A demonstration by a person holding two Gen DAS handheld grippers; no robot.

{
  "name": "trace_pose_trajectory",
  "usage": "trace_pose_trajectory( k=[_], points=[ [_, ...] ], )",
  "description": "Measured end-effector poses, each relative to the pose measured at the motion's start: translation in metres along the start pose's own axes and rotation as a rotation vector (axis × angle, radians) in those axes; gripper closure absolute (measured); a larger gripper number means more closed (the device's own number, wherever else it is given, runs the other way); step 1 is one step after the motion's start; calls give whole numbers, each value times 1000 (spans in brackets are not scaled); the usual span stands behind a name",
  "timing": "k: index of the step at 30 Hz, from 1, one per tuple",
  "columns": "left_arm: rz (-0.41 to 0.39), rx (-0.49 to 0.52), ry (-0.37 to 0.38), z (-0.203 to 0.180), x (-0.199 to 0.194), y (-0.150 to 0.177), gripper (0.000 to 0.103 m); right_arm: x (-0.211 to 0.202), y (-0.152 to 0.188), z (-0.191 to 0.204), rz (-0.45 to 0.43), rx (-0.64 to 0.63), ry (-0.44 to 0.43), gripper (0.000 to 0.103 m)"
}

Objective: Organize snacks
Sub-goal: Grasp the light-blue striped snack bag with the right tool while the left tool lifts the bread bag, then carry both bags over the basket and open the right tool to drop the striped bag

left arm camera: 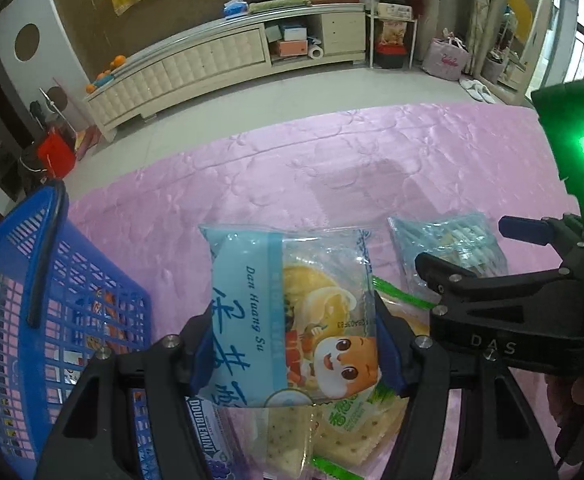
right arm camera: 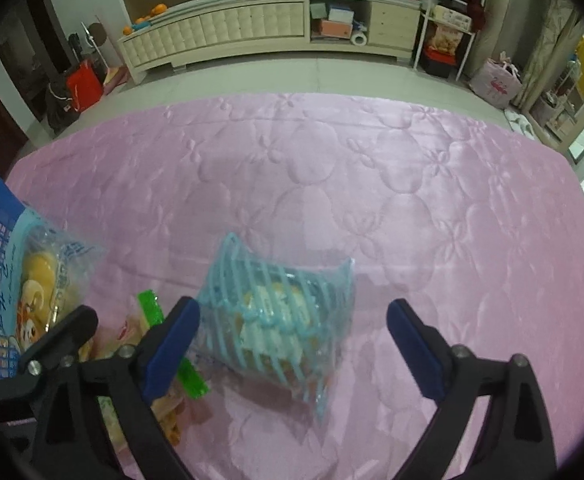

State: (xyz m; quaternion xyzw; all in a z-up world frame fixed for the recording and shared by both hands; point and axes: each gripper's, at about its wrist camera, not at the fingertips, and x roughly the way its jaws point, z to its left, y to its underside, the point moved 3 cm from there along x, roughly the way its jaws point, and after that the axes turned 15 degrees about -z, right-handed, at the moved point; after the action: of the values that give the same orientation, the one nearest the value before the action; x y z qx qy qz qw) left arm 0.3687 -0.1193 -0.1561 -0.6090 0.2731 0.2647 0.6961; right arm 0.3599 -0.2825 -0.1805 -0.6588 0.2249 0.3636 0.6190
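A: What is seen, from the largest thing down?

B: A pink quilted cover (right arm camera: 332, 152) is spread over the tabletop. At its left edge a blue basket (left arm camera: 19, 300) is set, with packets visible through its mesh.

A: And the snacks?

B: A blue egg-yolk pastry packet (left arm camera: 292, 312) is gripped by the left gripper (left arm camera: 296, 354); both blue pads are pressed against its sides, and it is held above a loose heap of cracker packs (left arm camera: 332, 436) and a Doublemint pack (left arm camera: 207, 436) lying just right of the basket. A smaller blue-striped packet (right arm camera: 279, 316) is seen lying on the cover, just beside the heap.

A: How is the right gripper (right arm camera: 292, 340) placed?

B: Its fingers (right arm camera: 416, 352) are spread wide on either side of the striped packet. Nothing is grasped; the left finger is seen right at the packet's edge, the right one well apart from it.
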Motion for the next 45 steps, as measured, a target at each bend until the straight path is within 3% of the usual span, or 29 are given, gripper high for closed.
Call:
trace_pose_trajectory(
  k=[17, 22, 25, 35, 45],
  points=[
    [-1, 24, -29, -1, 1, 6, 40, 4, 9, 10, -19, 6, -64, 7],
    [5, 31, -25, 0, 0, 5, 40, -8, 21, 9, -67, -62, -50, 29],
    [0, 22, -1, -3, -4, 3, 40, -16, 24, 3, -76, -52, -39, 32],
    [-56, 9, 56, -11, -45, 2, 40, -81, 15, 0, -152, -22, -32, 32],
    [-151, -17, 88, -2, -124, -10, 40, -156, 9, 20, -234, -41, -1, 32]
  ],
)
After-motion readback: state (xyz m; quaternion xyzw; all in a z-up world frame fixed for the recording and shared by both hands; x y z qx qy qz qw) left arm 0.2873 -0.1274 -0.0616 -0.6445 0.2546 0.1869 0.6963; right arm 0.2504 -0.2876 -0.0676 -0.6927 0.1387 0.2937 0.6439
